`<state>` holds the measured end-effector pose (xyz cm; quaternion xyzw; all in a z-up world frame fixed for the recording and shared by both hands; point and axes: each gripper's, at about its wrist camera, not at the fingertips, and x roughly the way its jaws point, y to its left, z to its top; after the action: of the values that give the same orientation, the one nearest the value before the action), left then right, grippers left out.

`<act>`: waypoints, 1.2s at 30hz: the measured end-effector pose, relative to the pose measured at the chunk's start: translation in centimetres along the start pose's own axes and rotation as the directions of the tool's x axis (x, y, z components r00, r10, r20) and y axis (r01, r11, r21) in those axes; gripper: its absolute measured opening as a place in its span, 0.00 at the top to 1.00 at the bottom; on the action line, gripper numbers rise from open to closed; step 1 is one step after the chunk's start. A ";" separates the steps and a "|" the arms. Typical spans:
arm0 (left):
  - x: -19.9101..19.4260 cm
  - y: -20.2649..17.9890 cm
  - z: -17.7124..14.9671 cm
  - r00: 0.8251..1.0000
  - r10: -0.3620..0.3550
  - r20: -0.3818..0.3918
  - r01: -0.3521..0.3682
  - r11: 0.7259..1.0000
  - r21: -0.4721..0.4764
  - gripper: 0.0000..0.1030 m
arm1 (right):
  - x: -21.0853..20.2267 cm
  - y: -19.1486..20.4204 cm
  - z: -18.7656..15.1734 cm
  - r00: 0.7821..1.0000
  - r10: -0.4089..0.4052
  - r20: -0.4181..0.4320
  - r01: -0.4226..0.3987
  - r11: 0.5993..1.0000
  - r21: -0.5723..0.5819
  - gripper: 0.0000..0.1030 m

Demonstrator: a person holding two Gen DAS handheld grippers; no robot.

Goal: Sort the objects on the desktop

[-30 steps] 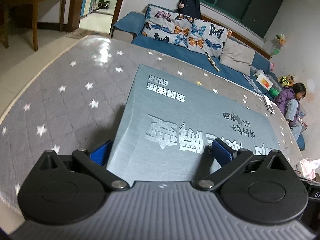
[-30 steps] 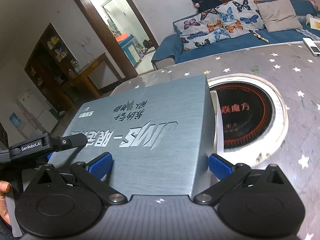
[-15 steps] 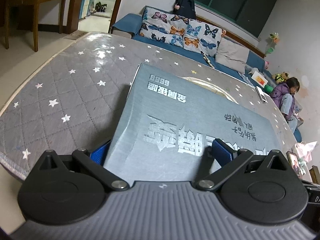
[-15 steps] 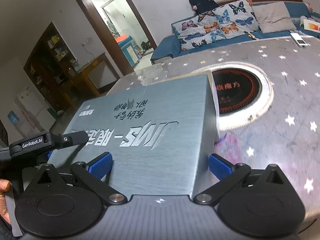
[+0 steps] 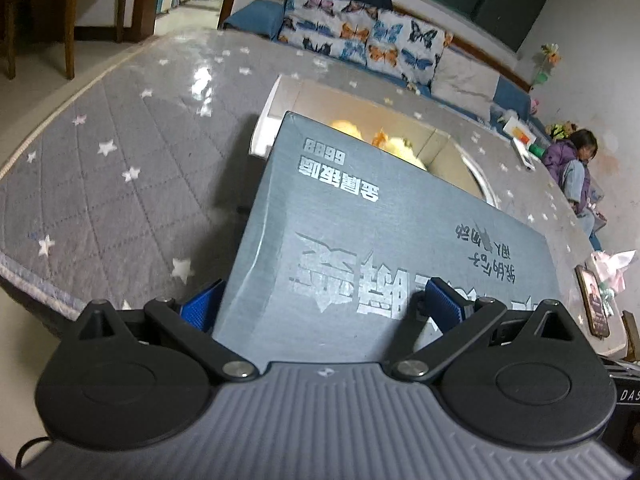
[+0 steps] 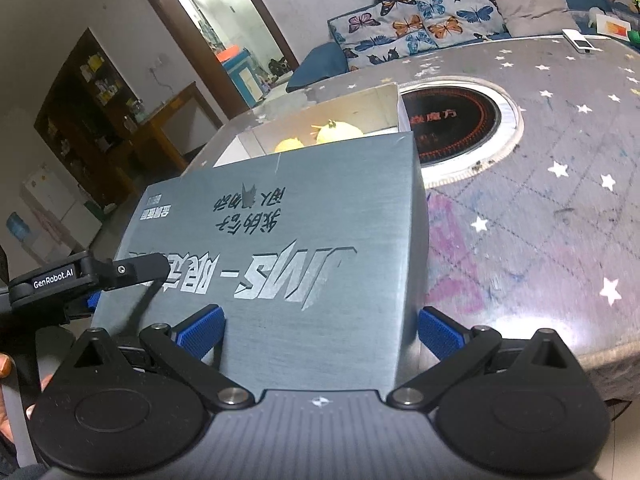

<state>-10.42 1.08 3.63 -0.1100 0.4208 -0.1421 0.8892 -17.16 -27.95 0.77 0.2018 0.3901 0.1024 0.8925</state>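
Left wrist view: your left gripper point(image 5: 322, 306) has its 2 blue pads clamped on the near edge of the grey box lid point(image 5: 384, 248), 1 pad on each side. The lid is held above the open box point(image 5: 288, 100) and covers most of it; yellow items point(image 5: 400, 146) show inside past the lid's far edge, too blurred to identify. The box sits on the star-patterned table point(image 5: 120, 184). A seated person point(image 5: 572, 168) is at far right, beside the sofa point(image 5: 360, 36).

Right wrist view: your right gripper point(image 6: 320, 332) pinches the lid point(image 6: 288, 248) at its other near corner, pads pressed to both sides. The left gripper's black body point(image 6: 80, 276) grips the lid's left edge. The open box point(image 6: 352, 108) lies just beyond the lid, 2 yellow items point(image 6: 332, 132) visible within. The round burner point(image 6: 452, 120) sits just right of the box, set into the table point(image 6: 560, 200).
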 end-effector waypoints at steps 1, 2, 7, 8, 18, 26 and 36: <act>0.1 0.0 -0.1 1.000 0.002 -0.008 -0.002 1.000 0.001 0.00 | 0.0 -0.1 -0.1 1.000 -0.001 -0.004 0.001 1.000 0.002 0.00; 0.1 -0.1 -0.3 1.000 0.002 -0.010 -0.002 1.000 0.008 0.00 | 0.0 -0.1 -0.2 1.000 -0.002 -0.008 0.002 1.000 0.003 0.00; 0.9 0.2 -0.6 0.999 0.006 -0.039 -0.007 1.000 -0.006 0.00 | 0.3 -0.5 -0.3 0.999 -0.004 -0.035 0.004 1.000 0.010 0.00; 1.0 0.3 -0.6 0.999 0.008 -0.047 -0.008 1.000 -0.011 0.00 | 0.4 -0.5 -0.3 0.999 -0.006 -0.040 0.006 1.000 0.010 0.00; 1.8 0.7 -0.3 0.997 0.016 -0.076 -0.018 0.999 -0.027 0.00 | 1.4 -0.9 -0.2 0.998 -0.006 -0.069 0.006 1.000 0.009 0.00; 2.3 1.2 0.0 0.996 0.024 -0.091 -0.028 0.998 -0.047 0.00 | 2.1 -0.7 0.1 0.997 -0.002 -0.078 0.002 1.000 -0.004 0.00; 2.1 1.0 -0.1 0.995 0.031 -0.093 -0.035 0.999 -0.042 0.00 | 2.2 -0.9 0.1 0.996 0.009 -0.088 -0.009 1.000 0.001 0.00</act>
<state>-9.05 1.26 1.79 -0.1154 0.4662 -0.1230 0.8685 -15.60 -28.02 -1.04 0.1989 0.4282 0.1151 0.8740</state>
